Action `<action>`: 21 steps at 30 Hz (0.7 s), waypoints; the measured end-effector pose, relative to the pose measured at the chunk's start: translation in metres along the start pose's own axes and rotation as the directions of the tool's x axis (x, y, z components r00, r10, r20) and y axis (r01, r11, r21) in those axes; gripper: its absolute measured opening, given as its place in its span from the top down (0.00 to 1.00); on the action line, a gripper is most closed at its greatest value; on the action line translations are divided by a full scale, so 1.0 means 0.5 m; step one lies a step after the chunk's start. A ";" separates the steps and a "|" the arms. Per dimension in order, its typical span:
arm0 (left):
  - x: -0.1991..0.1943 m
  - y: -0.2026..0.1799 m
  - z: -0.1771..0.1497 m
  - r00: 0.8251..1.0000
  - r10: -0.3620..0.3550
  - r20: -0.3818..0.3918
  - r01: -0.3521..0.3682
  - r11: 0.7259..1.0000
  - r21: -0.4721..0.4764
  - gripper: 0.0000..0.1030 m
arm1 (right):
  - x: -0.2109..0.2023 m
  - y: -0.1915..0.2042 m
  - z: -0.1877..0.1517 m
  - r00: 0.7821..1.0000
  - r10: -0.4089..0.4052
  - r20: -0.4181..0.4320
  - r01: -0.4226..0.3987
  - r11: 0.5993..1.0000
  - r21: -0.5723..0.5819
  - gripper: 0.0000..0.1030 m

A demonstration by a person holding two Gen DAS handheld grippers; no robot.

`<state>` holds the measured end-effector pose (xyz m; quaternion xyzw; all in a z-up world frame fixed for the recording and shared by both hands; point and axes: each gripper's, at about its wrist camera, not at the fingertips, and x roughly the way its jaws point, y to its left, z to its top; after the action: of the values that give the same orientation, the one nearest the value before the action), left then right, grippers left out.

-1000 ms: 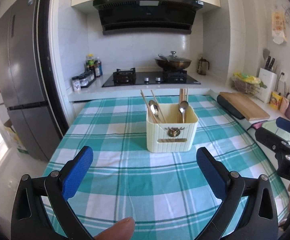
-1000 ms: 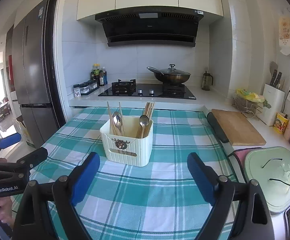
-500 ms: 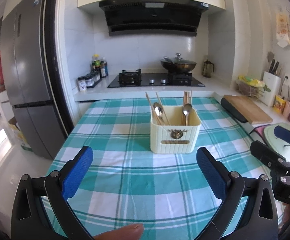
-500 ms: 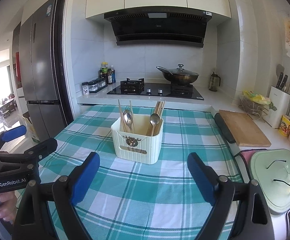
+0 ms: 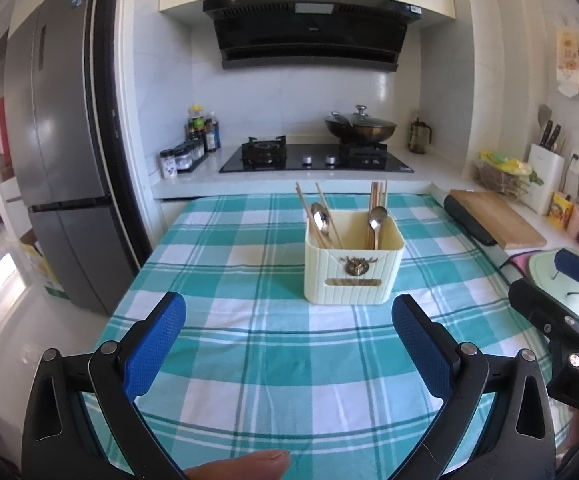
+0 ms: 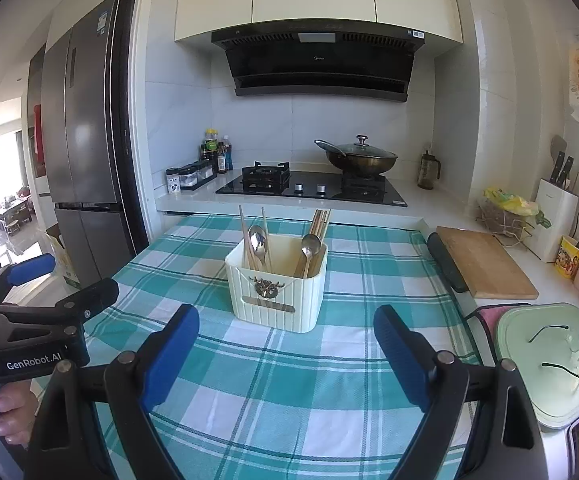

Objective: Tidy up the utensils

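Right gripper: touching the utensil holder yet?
Apart. In the right wrist view the right gripper stands open and empty, with a strip of checked tablecloth showing between its blue pads and the cream utensil holder.

Both the left claw [image 5: 288, 326] and the right claw [image 6: 285, 334] gape wide, empty, angled slightly downward, side by side.
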<state>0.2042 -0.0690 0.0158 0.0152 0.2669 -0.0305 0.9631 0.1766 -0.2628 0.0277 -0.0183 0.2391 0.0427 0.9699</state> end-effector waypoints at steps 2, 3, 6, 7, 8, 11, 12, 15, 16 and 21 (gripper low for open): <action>-0.002 0.003 0.001 1.000 0.001 0.002 -0.001 1.000 -0.001 0.00 | -0.001 0.001 0.000 1.000 -0.005 0.000 0.005 1.000 -0.001 0.12; -0.003 0.003 0.002 1.000 0.003 0.002 -0.003 1.000 0.000 0.00 | -0.001 0.001 0.000 1.000 -0.007 0.000 0.007 1.000 -0.001 0.12; -0.003 0.005 0.003 1.000 0.005 0.000 -0.005 1.000 -0.001 0.00 | -0.002 0.001 0.002 1.000 -0.010 0.001 0.010 1.000 -0.001 0.12; -0.004 0.005 0.004 1.000 0.005 -0.001 -0.005 1.000 -0.004 0.00 | -0.002 0.000 0.002 1.000 -0.011 0.001 0.011 1.000 -0.002 0.12; -0.004 0.006 0.004 1.000 0.004 -0.002 -0.004 1.000 -0.007 0.00 | -0.002 0.000 0.003 1.000 -0.011 0.000 0.011 1.000 -0.002 0.12; -0.002 0.007 0.005 1.000 0.000 -0.008 0.000 1.000 -0.010 0.00 | -0.002 0.000 0.003 1.000 -0.012 0.001 0.012 1.000 -0.003 0.12; -0.001 0.008 0.005 1.000 -0.002 -0.009 0.002 1.000 -0.010 0.00 | -0.002 0.000 0.003 1.000 -0.014 0.001 0.014 1.000 -0.003 0.12; 0.000 0.006 0.005 1.000 -0.003 -0.012 0.003 1.000 -0.011 0.00 | -0.003 -0.001 0.002 1.000 -0.020 0.001 0.020 1.000 -0.002 0.12; 0.000 0.006 0.005 1.000 -0.001 -0.011 0.001 1.000 -0.010 0.00 | -0.003 -0.001 0.002 1.000 -0.022 0.001 0.022 1.000 -0.002 0.12; 0.001 0.004 0.002 1.000 0.007 -0.011 -0.008 1.000 -0.007 0.00 | -0.004 0.000 0.001 1.000 -0.025 0.000 0.025 1.000 -0.002 0.12</action>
<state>0.2056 -0.0670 0.0164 0.0127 0.2723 -0.0258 0.9618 0.1753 -0.2630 0.0292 -0.0224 0.2390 0.0308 0.9703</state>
